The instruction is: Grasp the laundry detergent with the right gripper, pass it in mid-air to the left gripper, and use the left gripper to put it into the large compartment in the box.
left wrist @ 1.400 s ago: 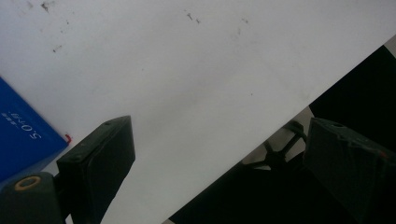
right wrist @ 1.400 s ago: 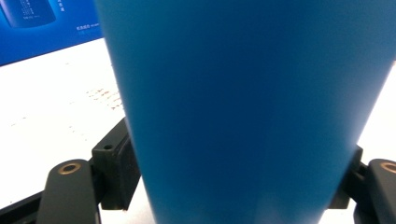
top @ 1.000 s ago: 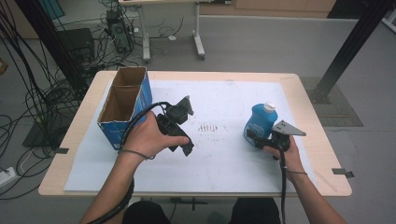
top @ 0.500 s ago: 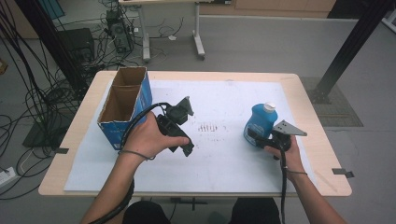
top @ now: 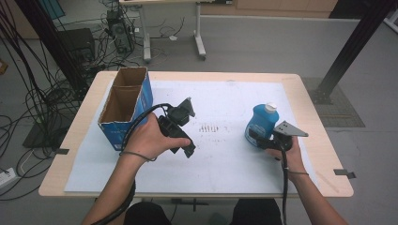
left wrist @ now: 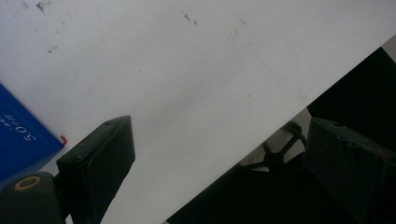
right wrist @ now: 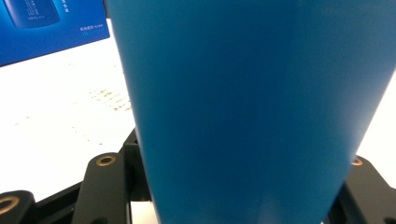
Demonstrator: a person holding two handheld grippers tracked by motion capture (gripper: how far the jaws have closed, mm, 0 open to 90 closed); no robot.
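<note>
The bottle stands upright on the white sheet, toward the right edge of the table, about midway between its far and near edges. It is blue, with a white cap on top. The right gripper holds it low on the body from the near side. Its jaws have just been closing, and in the right gripper view the blue body stands between them, with the pads pressed on both sides.

The left gripper hangs above the sheet near the middle of the table, just beside the box. Its fingers are spread wide and nothing is between them.

I judge that the step in hand is the grasp of the bottle, and this grasp looks complete. The next move probably calls for a straight lift, so that the bottle does not tip, and then a carry to the left, perhaps toward the open box, which has two compartments.

The box stands at the far left corner of the sheet. Between the bottle and the box the sheet is free, apart from some small dark marks, but the left gripper is on this path. The right edge of the table is near the bottle, so there is less room on that side.
</note>
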